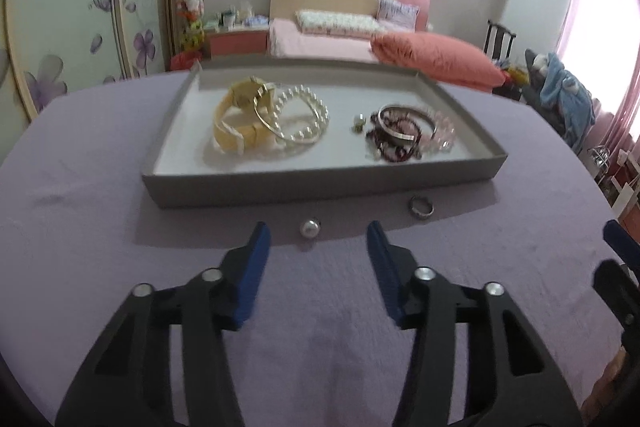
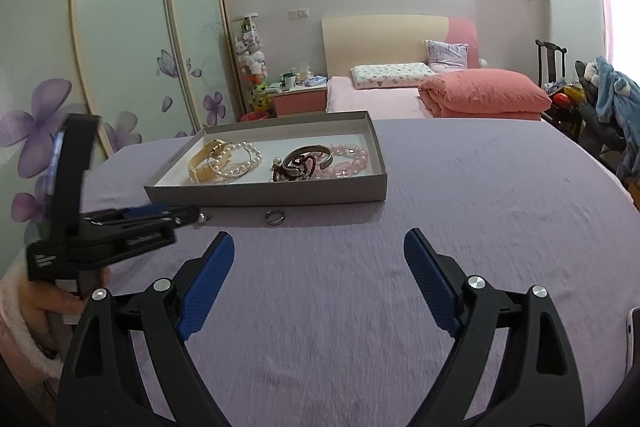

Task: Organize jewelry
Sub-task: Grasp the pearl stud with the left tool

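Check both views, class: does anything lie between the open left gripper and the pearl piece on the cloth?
Nothing visible does. The pearl piece lies on bare cloth just ahead of the left gripper, short of the tray.

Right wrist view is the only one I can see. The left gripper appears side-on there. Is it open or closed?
Observer: The left gripper is open, with its jaws wide apart and nothing held.
Operator: Its tip half hides a small white thing. What is it, and where exactly?
Observer: It is a round pearl piece. It lies on the purple cloth between the two fingertips, touching neither, just in front of the tray.
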{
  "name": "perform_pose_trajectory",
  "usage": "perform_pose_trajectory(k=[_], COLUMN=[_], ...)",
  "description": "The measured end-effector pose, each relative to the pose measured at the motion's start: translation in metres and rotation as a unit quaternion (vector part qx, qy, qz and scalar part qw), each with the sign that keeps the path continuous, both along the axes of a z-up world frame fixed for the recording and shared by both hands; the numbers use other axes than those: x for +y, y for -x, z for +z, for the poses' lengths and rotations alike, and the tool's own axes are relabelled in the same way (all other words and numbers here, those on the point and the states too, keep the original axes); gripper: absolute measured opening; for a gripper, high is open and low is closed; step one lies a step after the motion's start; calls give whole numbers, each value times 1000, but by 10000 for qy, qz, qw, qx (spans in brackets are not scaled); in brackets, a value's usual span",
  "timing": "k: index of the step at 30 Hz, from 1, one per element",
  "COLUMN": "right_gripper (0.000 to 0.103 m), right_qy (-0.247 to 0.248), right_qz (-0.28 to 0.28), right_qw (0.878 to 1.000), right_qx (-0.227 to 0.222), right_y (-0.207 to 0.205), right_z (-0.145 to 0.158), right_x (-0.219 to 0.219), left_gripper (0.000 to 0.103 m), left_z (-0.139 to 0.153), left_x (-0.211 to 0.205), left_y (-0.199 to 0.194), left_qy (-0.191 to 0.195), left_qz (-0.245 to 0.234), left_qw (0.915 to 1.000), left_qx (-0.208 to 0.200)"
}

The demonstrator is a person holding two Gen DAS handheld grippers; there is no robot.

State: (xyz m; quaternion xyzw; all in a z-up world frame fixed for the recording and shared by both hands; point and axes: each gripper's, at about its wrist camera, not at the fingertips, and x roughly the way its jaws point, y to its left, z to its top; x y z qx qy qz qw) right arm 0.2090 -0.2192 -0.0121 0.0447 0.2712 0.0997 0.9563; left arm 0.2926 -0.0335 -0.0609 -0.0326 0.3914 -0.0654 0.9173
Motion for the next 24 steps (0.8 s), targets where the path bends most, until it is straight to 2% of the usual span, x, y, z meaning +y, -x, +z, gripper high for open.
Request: perform_pose_trajectory(k=[6, 9, 12, 18, 24], right_gripper=[87, 87, 87, 87, 87], right_qy=[-48, -70, -85, -59, 9], right_qz=[23, 32, 42, 88, 179], right_qw=[10000, 10000, 9999, 9999, 9996], right_qx=[33, 61, 87, 106, 198], right_y=[-2, 0, -1, -1, -9], right_z=[-5, -8, -10, -9, -9], right_x=[-1, 0, 0, 4, 12], left_gripper=[30, 25, 14, 14, 14], left_z=[-14, -16, -17, -15, 0], left_x=[-2, -4, -5, 1, 32], left_y=[-22, -28, -30, -27, -5], left_qy=[-41, -85, -151, -53, 148], left_qz=[114, 158, 183, 184, 241], left_qw=[9993, 9989, 9987, 9989, 9995], left_qx=[366, 423, 447, 418, 173])
